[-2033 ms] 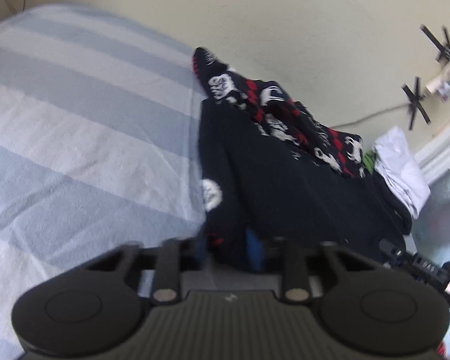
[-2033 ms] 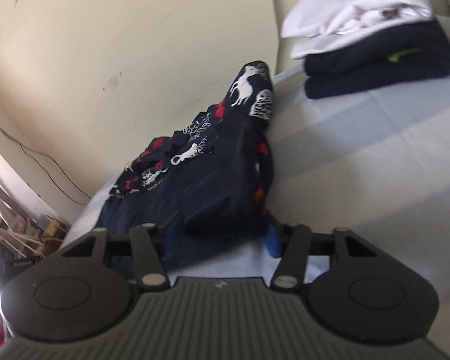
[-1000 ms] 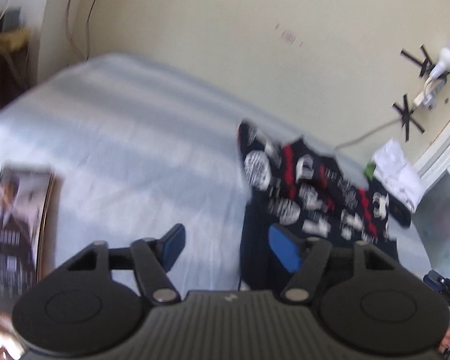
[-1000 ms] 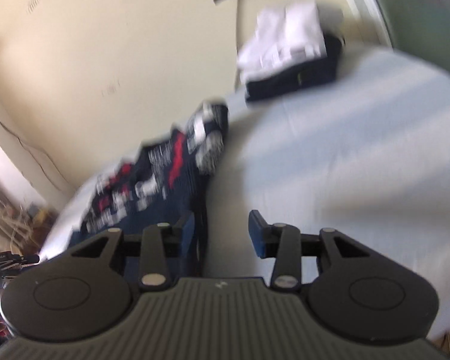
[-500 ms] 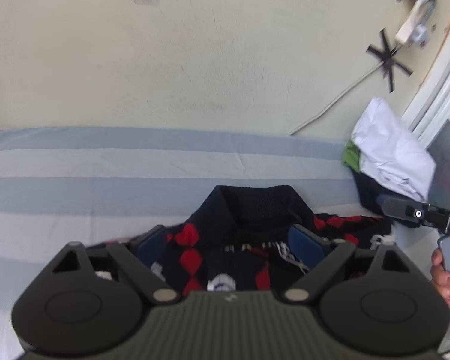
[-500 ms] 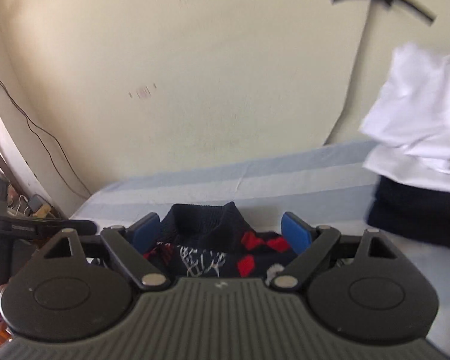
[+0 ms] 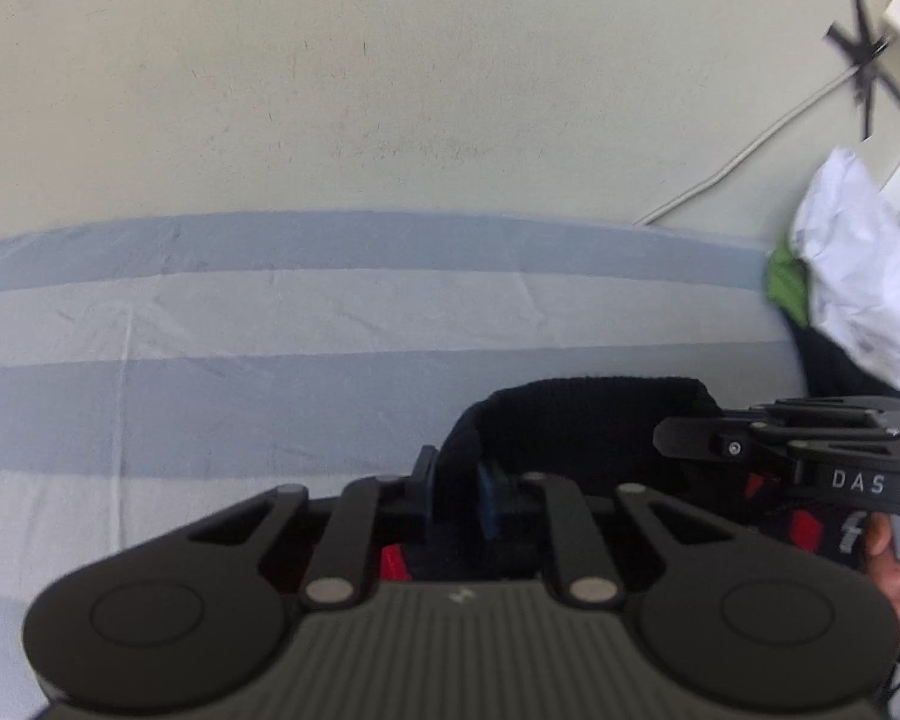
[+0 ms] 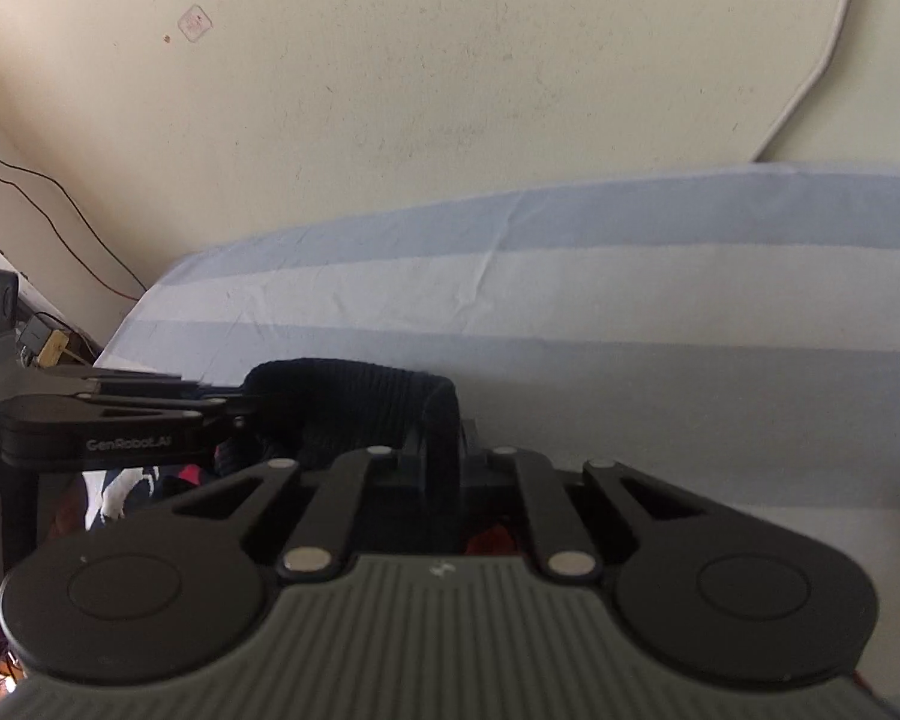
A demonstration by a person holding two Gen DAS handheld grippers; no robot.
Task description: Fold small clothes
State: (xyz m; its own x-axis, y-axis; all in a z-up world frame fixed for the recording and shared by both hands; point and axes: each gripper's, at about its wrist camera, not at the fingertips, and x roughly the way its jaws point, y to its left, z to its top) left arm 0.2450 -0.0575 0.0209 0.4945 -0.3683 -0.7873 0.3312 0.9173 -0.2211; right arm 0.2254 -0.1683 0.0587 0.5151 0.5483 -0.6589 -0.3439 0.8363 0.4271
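Each hand-held gripper (image 7: 453,495) (image 8: 444,456) has just closed on the dark sweater (image 7: 570,420).

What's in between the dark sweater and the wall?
Only bare striped bedsheet. Both views show nothing lying between the dark sweater and the wall.
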